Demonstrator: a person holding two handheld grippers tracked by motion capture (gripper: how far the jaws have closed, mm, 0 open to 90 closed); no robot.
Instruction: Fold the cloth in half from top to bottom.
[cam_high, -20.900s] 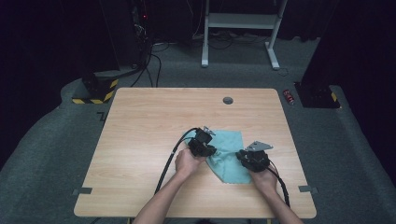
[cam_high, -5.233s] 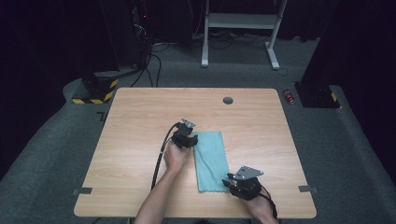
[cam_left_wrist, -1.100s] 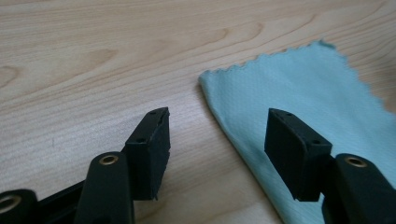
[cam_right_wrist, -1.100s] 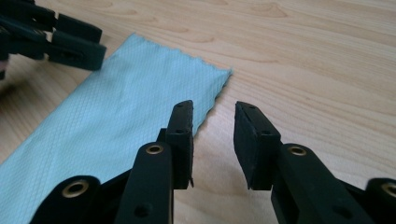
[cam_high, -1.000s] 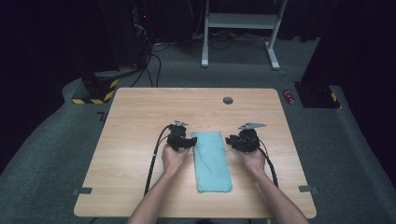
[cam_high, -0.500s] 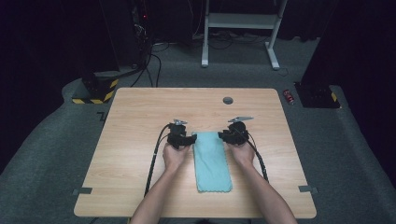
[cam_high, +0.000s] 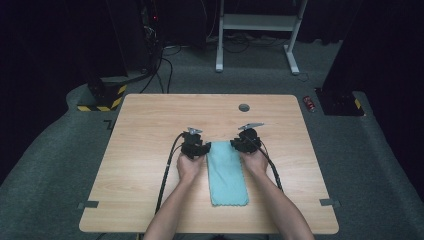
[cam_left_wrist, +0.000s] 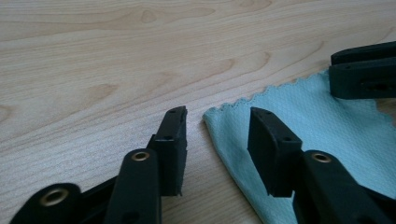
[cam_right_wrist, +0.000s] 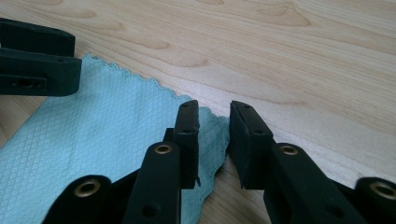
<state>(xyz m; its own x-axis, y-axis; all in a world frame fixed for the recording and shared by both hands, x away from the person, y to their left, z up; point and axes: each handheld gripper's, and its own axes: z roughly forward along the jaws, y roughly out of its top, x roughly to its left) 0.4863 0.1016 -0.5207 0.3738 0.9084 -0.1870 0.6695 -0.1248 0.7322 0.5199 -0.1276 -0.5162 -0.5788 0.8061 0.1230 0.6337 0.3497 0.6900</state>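
A light wooden table (cam_high: 150, 165) stands on grey carpet in a dark room, with a small dark round disc (cam_high: 244, 107) near its far edge. Down the middle of the near half lies a teal microfibre cloth (cam_high: 226, 172), folded into a long narrow strip that runs from the person's side away toward the far edge, flat on the wood. A person's forearms come in from the near edge, one on each side of the strip, each hand holding a black two-jaw gripper at one of the cloth's far corners.

The left gripper (cam_high: 196, 147) sits at the far left corner. In the left gripper view its jaws straddle the scalloped corner of the cloth (cam_left_wrist: 299, 116): one jaw rests over bare wood just beside the edge, the other over the fabric, and a clear gap stands between them. They have just been closing, but the pads are not yet pressing the corner.

The right gripper (cam_high: 246, 143) sits at the far right corner. In the right gripper view its jaws are drawn much nearer together, having also just been closing, with the corner of the cloth (cam_right_wrist: 93, 135) rucked up between them; the inner pad touches the fabric, while a sliver of gap remains at the outer pad.
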